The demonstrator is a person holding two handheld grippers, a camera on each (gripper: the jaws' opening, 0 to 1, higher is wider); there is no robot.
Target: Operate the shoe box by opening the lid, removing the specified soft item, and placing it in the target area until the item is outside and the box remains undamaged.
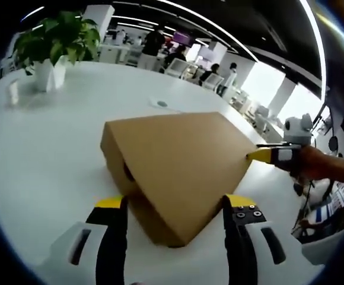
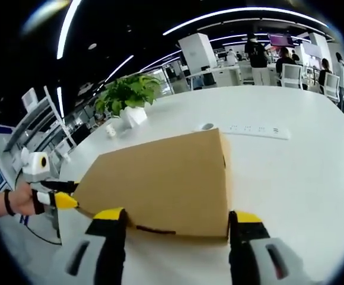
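The closed shoe box (image 1: 181,163) lies flat on the white worktop (image 1: 35,154). In the left gripper view its long axis runs diagonally, one corner toward the camera. Both grippers' fingers (image 1: 114,228) (image 2: 110,237) are spread, holding nothing

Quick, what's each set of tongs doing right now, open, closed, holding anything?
Left tongs: open, jaws spread either side of the shoe box corner, holding nothing.
Right tongs: open, jaws spread at the box's near edge, holding nothing.

White table (image 1: 41,148), potted plant (image 1: 56,44) in white pot, power socket strip (image 2: 252,129), office chairs (image 2: 292,74), people standing behind.
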